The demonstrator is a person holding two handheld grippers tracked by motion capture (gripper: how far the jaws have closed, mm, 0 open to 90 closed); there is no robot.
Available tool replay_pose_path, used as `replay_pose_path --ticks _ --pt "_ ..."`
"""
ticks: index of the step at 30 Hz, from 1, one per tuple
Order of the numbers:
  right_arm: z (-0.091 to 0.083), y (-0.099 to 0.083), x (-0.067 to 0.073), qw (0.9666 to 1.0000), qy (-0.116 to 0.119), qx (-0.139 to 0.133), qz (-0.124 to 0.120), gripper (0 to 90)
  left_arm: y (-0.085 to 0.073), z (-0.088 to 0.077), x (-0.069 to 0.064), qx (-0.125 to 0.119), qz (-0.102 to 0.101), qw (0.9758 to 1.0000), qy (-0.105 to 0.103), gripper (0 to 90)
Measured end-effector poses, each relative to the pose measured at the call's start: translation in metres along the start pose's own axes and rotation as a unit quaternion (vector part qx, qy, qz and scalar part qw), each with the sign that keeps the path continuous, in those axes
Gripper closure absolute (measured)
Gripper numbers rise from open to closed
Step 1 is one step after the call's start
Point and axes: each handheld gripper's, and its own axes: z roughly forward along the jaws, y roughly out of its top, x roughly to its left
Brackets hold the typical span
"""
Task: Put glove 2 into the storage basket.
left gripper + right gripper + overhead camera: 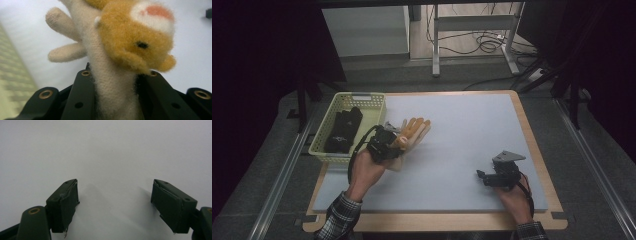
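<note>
The left gripper (pixel 113 85) has its two black jaws clamped on the cream knit cuff of a fuzzy glove (pixel 112 75). An orange plush animal face (pixel 137 37) with a black eye and pink-and-white patch sits on the glove. Two cream fingers (pixel 65 52) splay left above a pale mat (pixel 32 40), with a yellow-green basket (pixel 10 82) at the left edge.

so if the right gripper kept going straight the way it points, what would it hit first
Probably just the pale grey table mat: the right gripper stands open with bare mat ahead of its jaws. Depth is hard to judge.
</note>
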Motion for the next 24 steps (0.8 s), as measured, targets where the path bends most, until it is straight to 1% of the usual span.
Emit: replay_pose_path --ticks 7,10,14,18,20,21,24 --pt "0.0 0.0 0.0 1.0 0.0 0.0 -0.001 21.5 0.01 -0.023 0.026 0.0 -0.009 0.9993 0.036 73.2" --pt "0.0 0.0 0.0 1.0 0.0 0.0 0.0 21.5 0.012 -0.032 0.039 -0.004 -0.017 0.9985 0.051 73.1" --pt "0.0 0.0 0.0 1.0 0.0 -0.001 0.0 21.5 0.014 -0.044 0.058 -0.002 -0.028 0.9969 0.073 72.8" --pt "0.0 0.0 0.0 1.0 0.0 -0.001 0.0 21.5 0.012 -0.052 0.08 0.001 -0.045 0.9944 0.096 72.5" --pt "0.0 0.0 0.0 1.0 0.0 -0.001 0.0 21.5 0.01 -0.055 0.094 0.005 -0.054 0.9927 0.108 72.3" --pt "0.0 0.0 0.0 1.0 0.0 -0.001 0.0 21.5 0.01 -0.055 0.098 0.006 -0.057 0.992 0.112 72.1" --pt "0.0 0.0 0.0 1.0 0.0 -0.001 0.0 21.5 0.006 -0.052 0.116 0.016 -0.07 0.9891 0.129 71.8"
